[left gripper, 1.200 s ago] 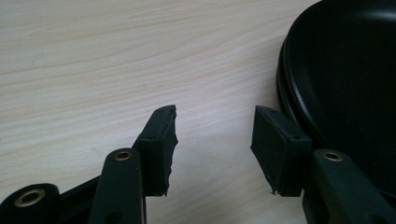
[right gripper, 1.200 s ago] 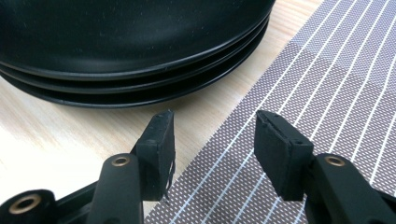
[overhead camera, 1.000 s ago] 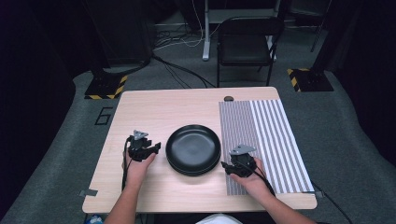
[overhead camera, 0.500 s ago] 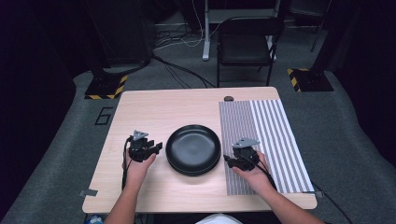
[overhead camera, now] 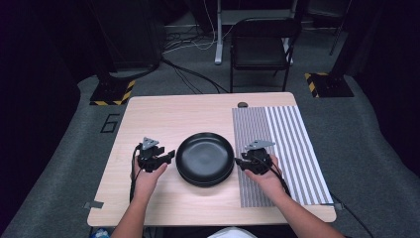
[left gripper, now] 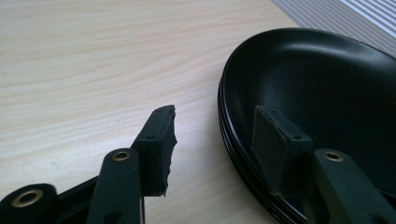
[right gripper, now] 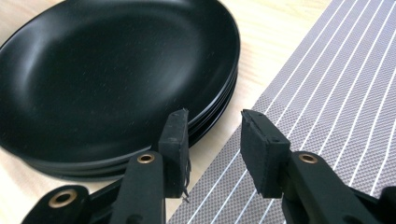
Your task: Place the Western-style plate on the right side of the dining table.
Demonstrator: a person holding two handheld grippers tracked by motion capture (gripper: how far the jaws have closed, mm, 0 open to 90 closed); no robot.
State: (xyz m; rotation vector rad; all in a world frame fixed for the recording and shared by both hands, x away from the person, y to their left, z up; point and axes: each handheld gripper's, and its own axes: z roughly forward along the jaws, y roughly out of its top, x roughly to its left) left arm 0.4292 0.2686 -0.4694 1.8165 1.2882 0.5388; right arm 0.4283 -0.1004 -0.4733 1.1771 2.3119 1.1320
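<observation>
Left gripper (overhead camera: 167, 156) sits w/ jaws apart straddling the left rim of the stack of black plates (overhead camera: 204, 157) at table (overhead camera: 163, 124) center; they've just been opening. Right gripper (overhead camera: 239, 161), jaws gaping and just been closing, is beside the right rim, nothing between them. We judge no plate lifted yet; placemat (overhead camera: 287, 148) is bare, so grasping and moving remain.

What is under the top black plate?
Under the top plate more black plates are stacked; their rims show at the edge. Below them is the wooden table. The lower plates' insides are covered.
</observation>
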